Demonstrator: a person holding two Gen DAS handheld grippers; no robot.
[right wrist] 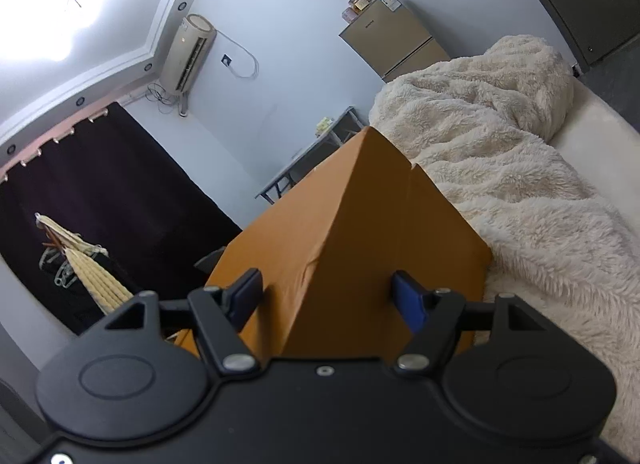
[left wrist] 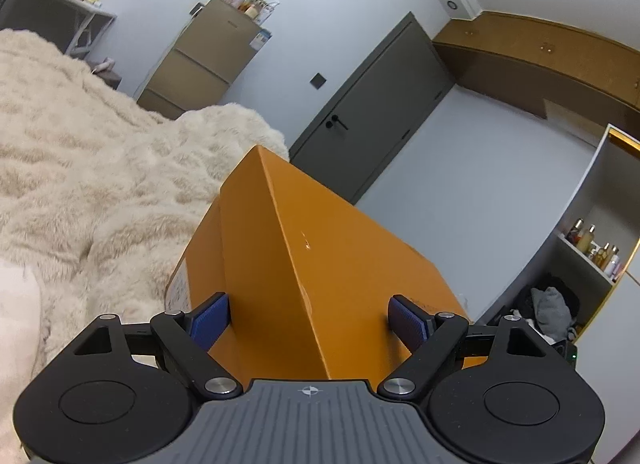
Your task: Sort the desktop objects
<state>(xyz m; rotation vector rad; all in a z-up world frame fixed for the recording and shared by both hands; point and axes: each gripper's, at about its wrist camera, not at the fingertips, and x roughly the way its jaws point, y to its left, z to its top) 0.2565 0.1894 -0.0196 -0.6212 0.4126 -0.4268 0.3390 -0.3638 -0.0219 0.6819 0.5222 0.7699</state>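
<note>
An orange cardboard box [left wrist: 312, 232] fills the middle of the left wrist view, one of its edges running towards the camera. My left gripper [left wrist: 310, 304] is shut on its near end, with a blue pad pressed flat against each side face. In the right wrist view the same orange box [right wrist: 360, 200] shows another ridge-like edge. My right gripper [right wrist: 326, 284] clamps that end the same way, with the blue pads [right wrist: 406, 300] against the cardboard. The box hangs tilted between the two grippers beside the bed. Its underside and contents are hidden.
A cream fluffy blanket [left wrist: 80, 144] covers the bed [right wrist: 592, 132] next to the box. Behind stand a brown fridge [right wrist: 396, 44] with items on top, a grey door [left wrist: 380, 104], a shelf unit with bottles [left wrist: 596, 248], a folding table [right wrist: 316, 152] and a dark curtain [right wrist: 100, 192].
</note>
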